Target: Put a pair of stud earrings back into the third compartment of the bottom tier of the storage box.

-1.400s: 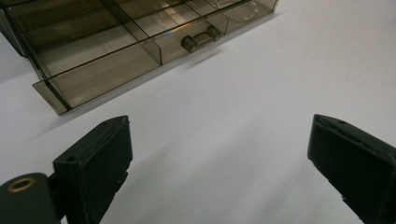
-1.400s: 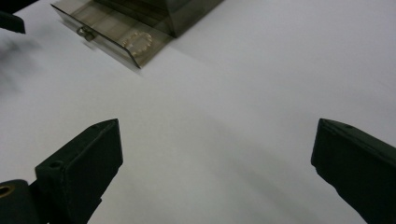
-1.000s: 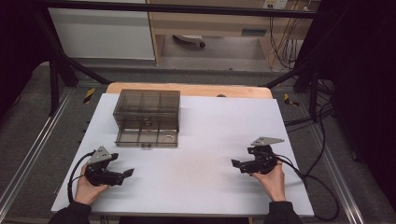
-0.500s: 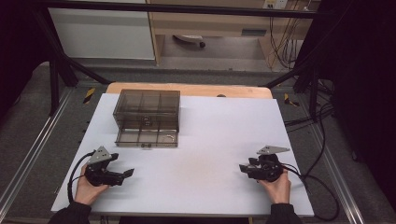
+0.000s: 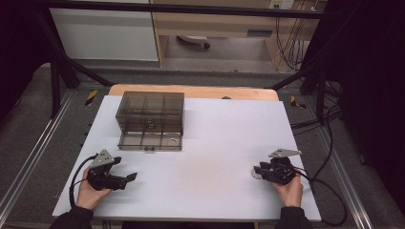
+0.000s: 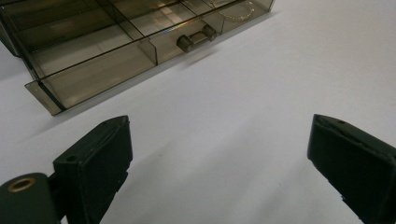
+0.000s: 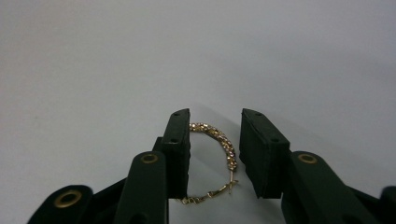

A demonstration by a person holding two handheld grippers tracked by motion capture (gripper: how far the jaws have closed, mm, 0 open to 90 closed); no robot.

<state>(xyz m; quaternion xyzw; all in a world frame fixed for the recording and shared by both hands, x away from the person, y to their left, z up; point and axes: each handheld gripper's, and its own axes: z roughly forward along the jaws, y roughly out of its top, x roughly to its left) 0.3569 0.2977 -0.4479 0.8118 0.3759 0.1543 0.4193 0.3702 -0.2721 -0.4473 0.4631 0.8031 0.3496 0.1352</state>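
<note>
A gold, stone-set hoop earring (image 7: 219, 140) lies on the white table between the jaws of my right gripper (image 7: 215, 114). The jaws have just been closing around it. The left pad (image 7: 180, 154) touches the hoop and a thin gap remains at the right pad (image 7: 254, 154). In the high view that gripper (image 5: 258, 172) sits low at the near right. My left gripper (image 5: 131, 177) rests at the near left, jaws wide apart and empty (image 6: 219, 123). A smoky clear drawer box (image 5: 150, 107) stands at the far left with its bottom drawer (image 5: 150, 141) pulled out.
The open drawer (image 6: 116, 51) has several compartments and a small knob handle (image 6: 196, 38); another hoop (image 6: 236, 10) lies in its right compartment. White table cover (image 5: 219, 143) spans between the grippers. Dark frame posts and cables ring the table.
My right hand has moved toward the near right and sunk to the table, and its jaws have narrowed around the earring. The left hand stayed still.
</note>
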